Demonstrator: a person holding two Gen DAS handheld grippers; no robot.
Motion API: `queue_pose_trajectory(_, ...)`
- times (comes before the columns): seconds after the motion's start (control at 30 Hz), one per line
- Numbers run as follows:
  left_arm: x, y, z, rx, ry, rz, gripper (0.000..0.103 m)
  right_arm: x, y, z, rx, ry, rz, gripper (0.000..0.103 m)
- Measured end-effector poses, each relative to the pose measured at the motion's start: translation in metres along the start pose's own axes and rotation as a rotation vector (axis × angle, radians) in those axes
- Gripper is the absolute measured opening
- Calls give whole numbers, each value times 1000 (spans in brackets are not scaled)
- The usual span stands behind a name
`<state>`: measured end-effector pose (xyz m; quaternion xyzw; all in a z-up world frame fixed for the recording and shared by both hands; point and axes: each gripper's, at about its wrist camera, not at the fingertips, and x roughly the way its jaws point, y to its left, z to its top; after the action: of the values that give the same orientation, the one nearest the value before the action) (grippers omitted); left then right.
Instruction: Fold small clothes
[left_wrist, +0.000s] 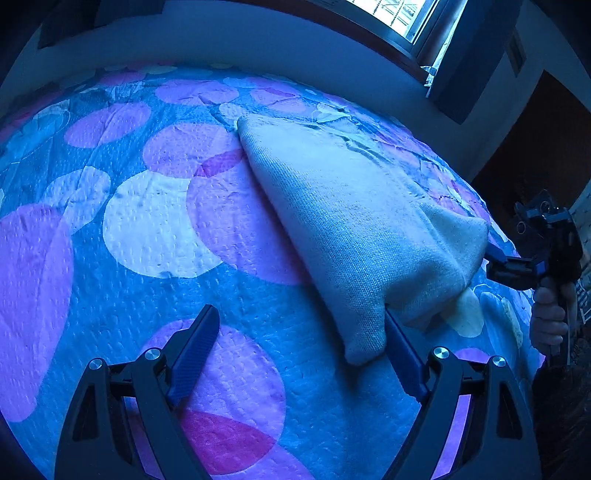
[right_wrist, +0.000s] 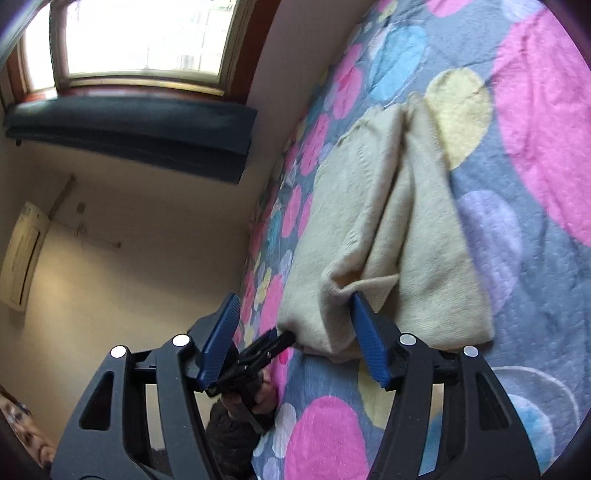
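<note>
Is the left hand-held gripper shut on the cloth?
No, the left hand-held gripper stands wide open, with the cloth only beside one finger.

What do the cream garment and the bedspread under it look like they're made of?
The cream garment looks like a soft knit, perhaps wool or cotton: fine ribbed texture, matte, limp folds. The bedspread looks like quilted woven fabric, probably cotton or polyester: a puckered stitched surface with printed circles, no shine.
</note>
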<state>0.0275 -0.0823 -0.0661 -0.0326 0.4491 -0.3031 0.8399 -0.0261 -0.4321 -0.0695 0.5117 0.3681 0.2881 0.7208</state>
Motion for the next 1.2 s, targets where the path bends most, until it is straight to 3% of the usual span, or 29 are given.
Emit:
queue_pose_trajectory(0.17, -1, 3, 0, -8, 0, -10, 85, 0, -25, 2, 99, -2, -115, 61)
queue_pose_trajectory(0.3, -1, 2, 0, -8, 0, -11, 85, 6, -33, 2, 113, -4, -124, 57)
queue_pose_trajectory(0.4, -4, -3, -1, 8, -10, -1, 85, 17, -31, 5, 92, 18, -157, 41)
queue_pose_trajectory(0.47, -8, -9, -3, 31, -18, 6, 85, 27, -28, 8, 71, 38, -202, 14)
queue_pose_trajectory(0.53, -10, -20, -6, 78, -27, 18, 85, 30, -22, 11, 37, 38, -235, 12)
queue_pose_trajectory(0.67, -11, -44, -12, 190, -48, 121, 85, 7, 9, 14, -83, -58, -258, 9)
queue_pose_trajectory(0.73, -12, -45, -9, 193, -80, 163, 85, -7, 15, 13, -114, -100, -268, 6)
queue_pose_trajectory(0.8, -10, -39, -4, 154, -76, 157, 85, -15, 8, 8, -120, -101, -304, 6)
queue_pose_trajectory(0.9, 3, -27, -5, 97, 3, 151, 87, -9, -23, -1, -75, -51, -370, 6)
queue_pose_trajectory(1.1, 0, -19, -6, 64, 14, 119, 87, -7, -33, 9, -25, -9, -301, 10)
queue_pose_trajectory(1.2, 2, -20, -8, 62, 19, 116, 87, -5, -25, 27, -15, -21, -266, 24)
